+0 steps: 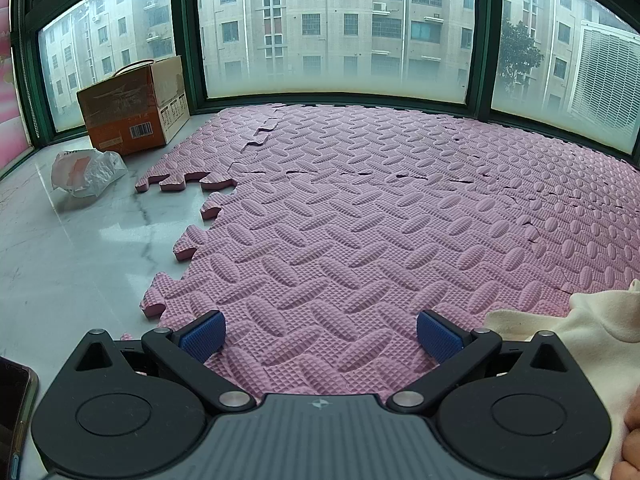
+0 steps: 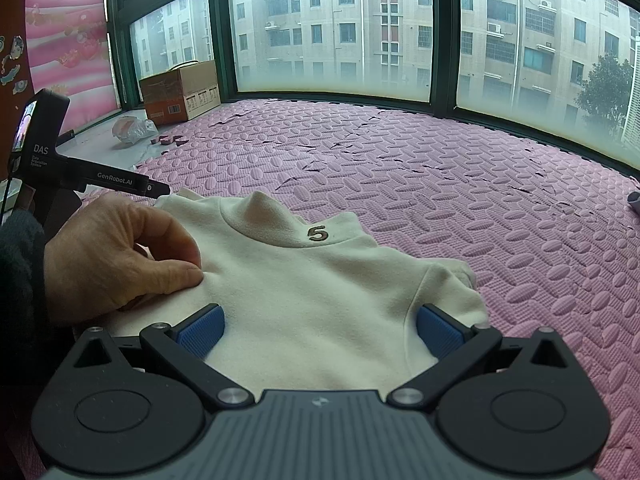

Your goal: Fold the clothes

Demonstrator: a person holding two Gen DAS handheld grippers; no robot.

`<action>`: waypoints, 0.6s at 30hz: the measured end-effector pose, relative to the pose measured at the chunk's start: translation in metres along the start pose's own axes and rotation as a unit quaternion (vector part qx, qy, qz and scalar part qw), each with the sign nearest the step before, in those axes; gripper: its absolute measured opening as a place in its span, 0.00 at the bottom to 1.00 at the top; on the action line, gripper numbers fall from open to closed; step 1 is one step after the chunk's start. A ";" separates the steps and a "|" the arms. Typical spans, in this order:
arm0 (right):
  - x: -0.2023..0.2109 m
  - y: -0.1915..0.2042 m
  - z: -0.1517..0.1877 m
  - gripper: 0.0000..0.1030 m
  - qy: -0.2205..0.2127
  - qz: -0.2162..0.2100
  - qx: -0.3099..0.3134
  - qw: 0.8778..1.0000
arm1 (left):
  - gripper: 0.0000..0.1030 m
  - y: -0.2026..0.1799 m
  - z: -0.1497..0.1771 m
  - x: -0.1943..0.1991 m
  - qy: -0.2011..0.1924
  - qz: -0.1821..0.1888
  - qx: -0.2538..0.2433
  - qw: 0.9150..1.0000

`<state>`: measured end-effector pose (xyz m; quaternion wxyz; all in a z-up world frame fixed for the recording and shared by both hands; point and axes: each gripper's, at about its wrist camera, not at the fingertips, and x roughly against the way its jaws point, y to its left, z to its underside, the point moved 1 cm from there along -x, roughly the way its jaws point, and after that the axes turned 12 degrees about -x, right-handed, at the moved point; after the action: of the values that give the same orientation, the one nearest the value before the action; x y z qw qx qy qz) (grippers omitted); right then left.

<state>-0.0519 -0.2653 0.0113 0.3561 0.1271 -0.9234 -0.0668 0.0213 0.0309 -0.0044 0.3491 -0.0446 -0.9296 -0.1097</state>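
Garment: a cream top [image 2: 304, 292] with a raised collar and a brown 5 [image 2: 318, 234] on it, lying on the pink foam mat [image 2: 460, 208] at 6 o'clock in the right wrist view; only its edge [image 1: 580, 316] shows at 4 o'clock in the left wrist view.
Right tongs: the right tongs [image 2: 320, 330] stand wide apart and grip nothing, low over the body of the top, which fills the gap between the 2 blue pads; contact cannot be told.
Left tongs: the left tongs [image 1: 318, 334] are spread wide and empty, over bare mat just beside the top's edge.
Bare hand: a hand [image 2: 120, 256] at 9 o'clock pinches the cloth near the shoulder with thumb and fingers, apparently smoothing or pulling it flat.
Step in hand: laying out and flattening, by my reading; no fold is visible yet.
Next move: likely calls for each pair of tongs to close on one side of the top, a shoulder or sleeve, once the cloth lies flat, then carry it across the middle.
Surroundings: a cardboard box [image 1: 136, 108] and a plastic bag [image 1: 86, 172] sit at 10 o'clock by the window, well apart from the work.
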 end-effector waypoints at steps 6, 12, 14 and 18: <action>0.000 0.000 0.000 1.00 0.000 0.001 0.000 1.000 | 1.00 0.000 0.000 0.000 0.000 0.000 0.000 1.000; 0.000 0.000 0.000 1.00 0.000 0.001 0.001 1.000 | 1.00 0.000 0.000 0.000 0.000 0.000 0.000 1.000; 0.000 0.000 0.000 1.00 0.000 0.002 0.002 1.000 | 1.00 0.000 0.000 0.000 0.000 0.000 0.000 1.000; 0.000 0.001 0.000 1.00 0.000 0.003 0.002 1.000 | 1.00 0.000 0.000 0.000 0.000 0.000 0.000 1.000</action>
<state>-0.0523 -0.2648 0.0111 0.3558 0.1255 -0.9239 -0.0636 0.0212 0.0305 -0.0045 0.3490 -0.0446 -0.9296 -0.1099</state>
